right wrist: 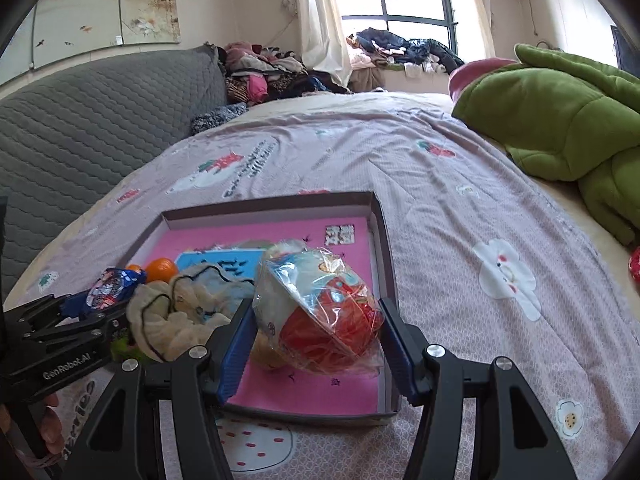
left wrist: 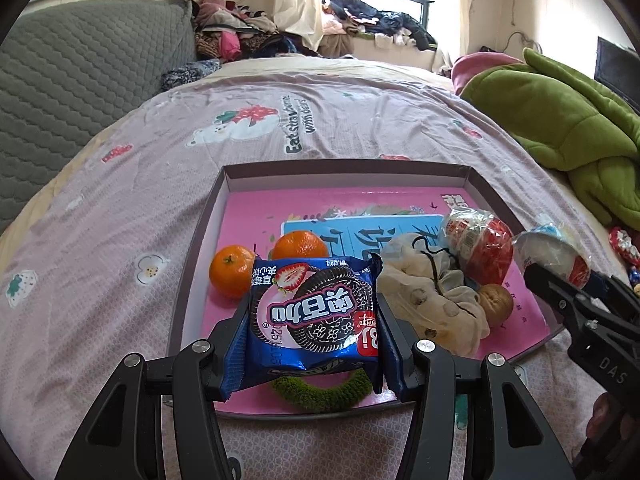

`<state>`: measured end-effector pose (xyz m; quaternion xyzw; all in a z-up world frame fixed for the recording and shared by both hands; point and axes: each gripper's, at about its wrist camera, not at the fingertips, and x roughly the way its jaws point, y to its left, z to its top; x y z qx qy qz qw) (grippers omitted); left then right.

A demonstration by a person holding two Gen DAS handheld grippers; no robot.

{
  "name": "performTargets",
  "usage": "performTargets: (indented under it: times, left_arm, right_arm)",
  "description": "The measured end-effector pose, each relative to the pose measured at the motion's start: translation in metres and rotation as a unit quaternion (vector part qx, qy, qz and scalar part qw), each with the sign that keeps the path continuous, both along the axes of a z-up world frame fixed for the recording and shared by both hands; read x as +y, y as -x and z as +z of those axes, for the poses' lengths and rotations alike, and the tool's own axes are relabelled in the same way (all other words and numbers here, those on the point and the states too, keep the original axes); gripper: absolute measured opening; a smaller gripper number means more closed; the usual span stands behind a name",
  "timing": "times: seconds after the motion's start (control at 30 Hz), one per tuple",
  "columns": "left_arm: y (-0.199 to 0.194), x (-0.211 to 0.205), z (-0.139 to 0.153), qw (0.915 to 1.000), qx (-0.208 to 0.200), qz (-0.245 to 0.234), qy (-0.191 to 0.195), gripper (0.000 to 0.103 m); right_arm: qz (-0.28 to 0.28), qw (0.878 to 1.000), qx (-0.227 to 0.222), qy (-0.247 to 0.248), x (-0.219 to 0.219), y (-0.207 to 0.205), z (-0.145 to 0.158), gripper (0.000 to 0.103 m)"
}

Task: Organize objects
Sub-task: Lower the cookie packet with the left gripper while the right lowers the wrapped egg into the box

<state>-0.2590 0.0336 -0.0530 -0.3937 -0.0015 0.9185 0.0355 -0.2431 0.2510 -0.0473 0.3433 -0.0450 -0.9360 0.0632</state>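
My left gripper (left wrist: 312, 320) is shut on a blue Oreo cookie pack (left wrist: 314, 314) and holds it above the near left part of a shallow pink-lined box (left wrist: 240, 208). Two oranges (left wrist: 232, 270) lie behind the pack, a green ring (left wrist: 324, 392) under it. My right gripper (right wrist: 316, 320) is shut on a plastic-wrapped red and white snack (right wrist: 320, 312) over the box's right side (right wrist: 382, 240). It also shows in the left wrist view (left wrist: 556, 248). A cream cloth pouch (left wrist: 432, 300) and a brown nut (left wrist: 496, 300) lie in the box.
The box rests on a pink printed bedspread (right wrist: 460, 200). A green quilt (right wrist: 560, 120) lies at the right, a grey headboard cushion (left wrist: 80, 80) at the left, piled clothes (left wrist: 248, 32) by the window. Another wrapped snack (left wrist: 476, 240) lies in the box; red wrappers (left wrist: 624, 244) lie outside.
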Motion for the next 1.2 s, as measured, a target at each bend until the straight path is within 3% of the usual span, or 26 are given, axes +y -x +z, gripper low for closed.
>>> performTargets:
  times: [0.33,1.2]
  left_arm:
    - [0.002,0.001,-0.015,0.9999,-0.013,0.003,0.007,0.056]
    - [0.001,-0.003,-0.021,0.9998,-0.016,0.009,0.008,0.059]
  right_arm:
    - [-0.008,1.000,-0.011,-0.006,0.001,0.004,-0.010,0.060]
    - [-0.011,0.999,-0.021,-0.029,-0.002,0.006,-0.014,0.061]
